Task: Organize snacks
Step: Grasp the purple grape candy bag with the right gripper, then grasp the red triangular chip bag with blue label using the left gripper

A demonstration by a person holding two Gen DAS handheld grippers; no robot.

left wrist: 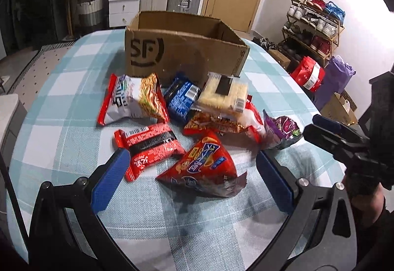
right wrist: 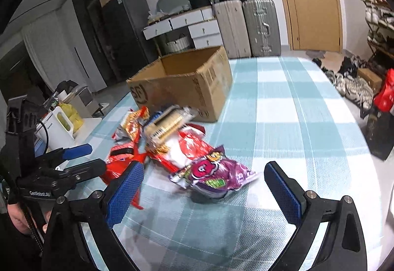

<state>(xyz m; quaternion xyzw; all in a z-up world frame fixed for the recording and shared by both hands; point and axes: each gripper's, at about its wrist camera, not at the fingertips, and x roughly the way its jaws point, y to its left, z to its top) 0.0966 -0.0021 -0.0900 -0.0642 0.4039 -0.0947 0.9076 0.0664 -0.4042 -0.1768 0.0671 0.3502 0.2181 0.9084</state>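
Left wrist view: the left gripper hovers low with jaws spread wide around the red triangular bag; closing could snag the neighbouring red packet.

Right wrist view: the right gripper, jaws apart and empty, faces the purple bag; the slick foil may slip. The cardboard box waits beyond.

Behind the cardboard box, the box's inside floor stays hidden; the stacked cracker pack before it is motion-blurred.

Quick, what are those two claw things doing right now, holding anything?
Left gripper: open, holding nothing, above the red triangular snack bag.
Right gripper: open, holding nothing, near the purple snack bag.
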